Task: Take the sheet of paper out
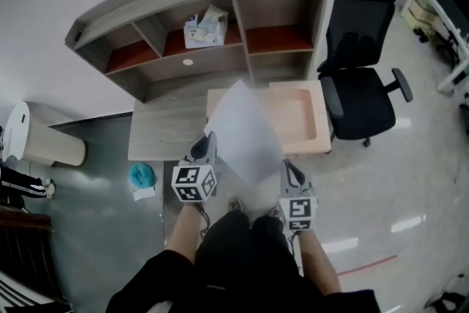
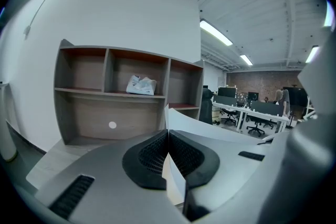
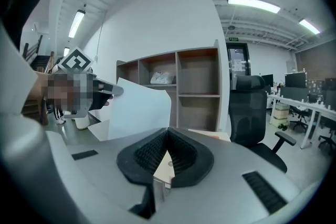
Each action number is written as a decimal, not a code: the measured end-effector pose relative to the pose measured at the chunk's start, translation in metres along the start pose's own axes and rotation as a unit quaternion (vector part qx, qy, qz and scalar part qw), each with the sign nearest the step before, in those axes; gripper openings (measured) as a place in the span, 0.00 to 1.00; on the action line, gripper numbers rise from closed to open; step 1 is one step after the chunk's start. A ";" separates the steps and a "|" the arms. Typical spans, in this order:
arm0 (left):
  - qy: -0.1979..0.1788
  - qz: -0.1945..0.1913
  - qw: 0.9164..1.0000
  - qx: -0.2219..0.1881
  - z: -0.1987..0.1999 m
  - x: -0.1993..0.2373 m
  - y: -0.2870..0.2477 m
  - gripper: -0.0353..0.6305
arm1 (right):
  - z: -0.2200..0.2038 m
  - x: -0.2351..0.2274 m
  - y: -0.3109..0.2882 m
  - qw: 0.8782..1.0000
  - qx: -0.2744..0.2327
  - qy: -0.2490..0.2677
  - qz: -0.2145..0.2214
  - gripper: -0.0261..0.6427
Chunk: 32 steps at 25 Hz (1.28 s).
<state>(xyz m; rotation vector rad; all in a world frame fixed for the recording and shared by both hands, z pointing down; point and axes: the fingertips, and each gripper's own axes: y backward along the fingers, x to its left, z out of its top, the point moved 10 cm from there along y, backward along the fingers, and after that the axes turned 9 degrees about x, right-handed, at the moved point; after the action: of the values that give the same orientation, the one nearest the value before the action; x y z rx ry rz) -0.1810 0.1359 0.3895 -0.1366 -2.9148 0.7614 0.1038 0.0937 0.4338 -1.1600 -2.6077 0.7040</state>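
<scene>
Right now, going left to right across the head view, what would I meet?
From the left: white bin → teal cloth → left hand-held gripper → sheet of paper → right hand-held gripper → black office chair.

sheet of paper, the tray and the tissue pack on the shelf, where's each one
sheet of paper (image 1: pixel 245 130), head view, middle of the white sheet.
tray (image 1: pixel 311 148), head view, its near rim.
tissue pack (image 1: pixel 204 31), head view, front of the pack.
</scene>
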 end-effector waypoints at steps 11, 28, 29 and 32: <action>-0.001 -0.015 1.000 -0.020 0.008 0.032 0.010 0.12 | 0.025 0.042 0.003 0.999 -0.018 0.024 -0.041 0.06; -0.010 -0.065 0.998 -0.024 0.008 0.035 0.007 0.12 | 0.026 0.063 0.014 0.996 -0.010 0.010 -0.090 0.06; -0.010 -0.066 0.998 -0.024 0.008 0.034 0.007 0.12 | 0.025 0.063 0.015 0.996 -0.011 0.010 -0.091 0.06; -0.011 -0.069 0.997 -0.022 0.006 0.033 0.007 0.12 | 0.025 0.063 0.016 0.996 -0.005 0.007 -0.091 0.06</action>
<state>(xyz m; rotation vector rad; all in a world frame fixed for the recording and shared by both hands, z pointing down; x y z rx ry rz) -0.2136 0.1429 0.3845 0.0687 -2.9251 0.6799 0.0628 0.1408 0.4034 -0.9105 -2.6644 0.6428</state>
